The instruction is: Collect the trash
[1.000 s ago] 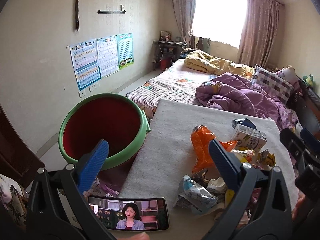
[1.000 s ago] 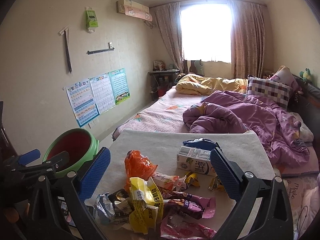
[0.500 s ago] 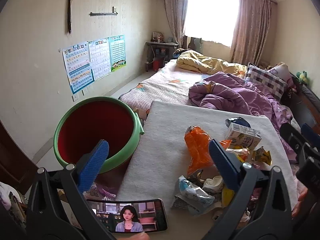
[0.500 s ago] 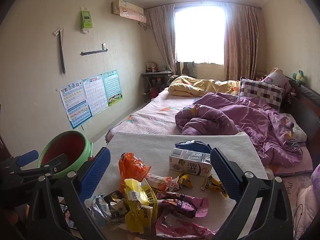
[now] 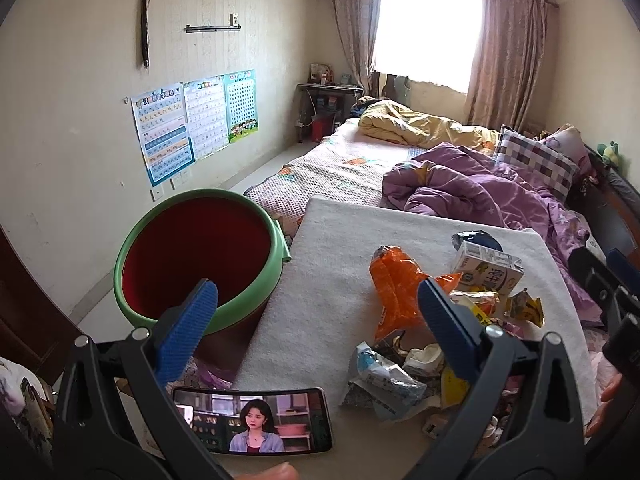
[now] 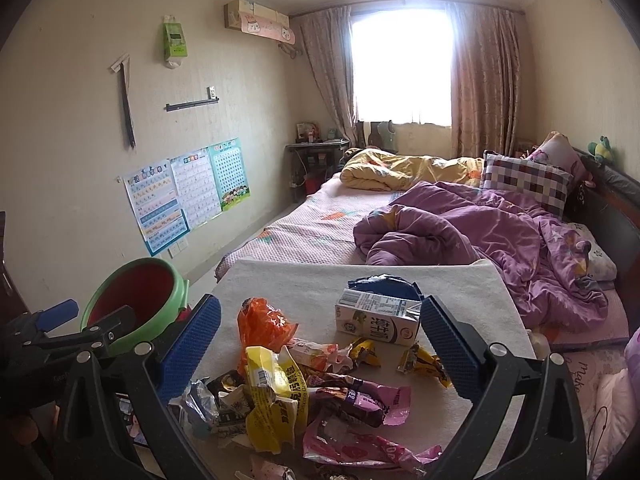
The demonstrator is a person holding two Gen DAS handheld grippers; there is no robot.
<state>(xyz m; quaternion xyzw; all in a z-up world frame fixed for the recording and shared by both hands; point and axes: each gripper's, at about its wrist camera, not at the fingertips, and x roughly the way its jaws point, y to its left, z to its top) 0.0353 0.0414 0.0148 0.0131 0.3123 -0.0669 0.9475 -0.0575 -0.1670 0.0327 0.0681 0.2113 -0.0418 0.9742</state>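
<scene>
Left gripper [image 5: 316,316] and right gripper [image 6: 320,340]: jaws wide open, holding nothing. Trash pile [image 6: 304,384] lies on the table [image 6: 460,284]; bucket [image 5: 200,256] stands beside the table's left edge.

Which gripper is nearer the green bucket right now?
Left. The left gripper hangs open with one finger over the green bucket rim; the right gripper sits open over the trash pile, across the table from it.

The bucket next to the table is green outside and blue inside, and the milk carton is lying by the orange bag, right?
Not quite. The bucket is green outside but red inside, not blue; the left wrist view looks straight into it. The rest holds: the milk carton lies on its side near the orange bag.
</scene>
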